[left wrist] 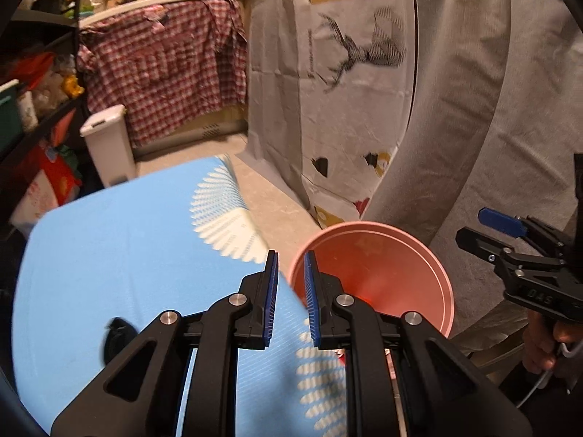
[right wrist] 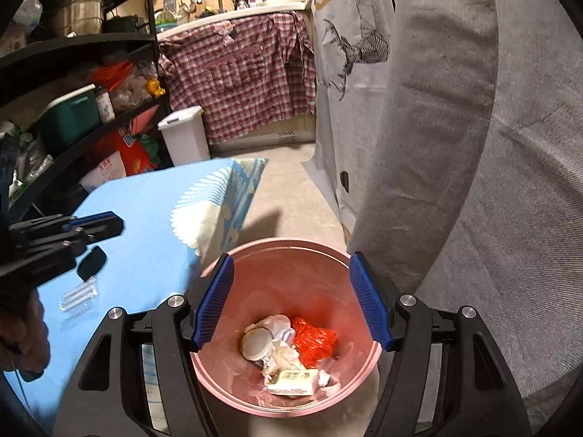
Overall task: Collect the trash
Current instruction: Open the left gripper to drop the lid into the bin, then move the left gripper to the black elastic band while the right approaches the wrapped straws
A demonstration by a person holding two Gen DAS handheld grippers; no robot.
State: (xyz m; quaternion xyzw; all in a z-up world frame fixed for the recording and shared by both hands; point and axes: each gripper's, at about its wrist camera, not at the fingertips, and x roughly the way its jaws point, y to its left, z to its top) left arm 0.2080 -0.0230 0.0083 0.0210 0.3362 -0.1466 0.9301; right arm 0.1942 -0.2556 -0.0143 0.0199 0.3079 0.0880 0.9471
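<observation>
A table covered in a light-blue cloth with a white fan pattern stands on a pale stone-look floor. Just beside its edge sits a round pink plastic bin holding the collected trash: a white lid, a crumpled orange-red wrapper, and a small printed carton. The right gripper hovers over the bin, fingers wide, nothing between them. The left gripper, over the table edge, has narrow, empty fingers. A black key fob and a clear wrapper lie on the cloth. Behind: a red checked shirt, a white lidded bin, black shelving.
</observation>
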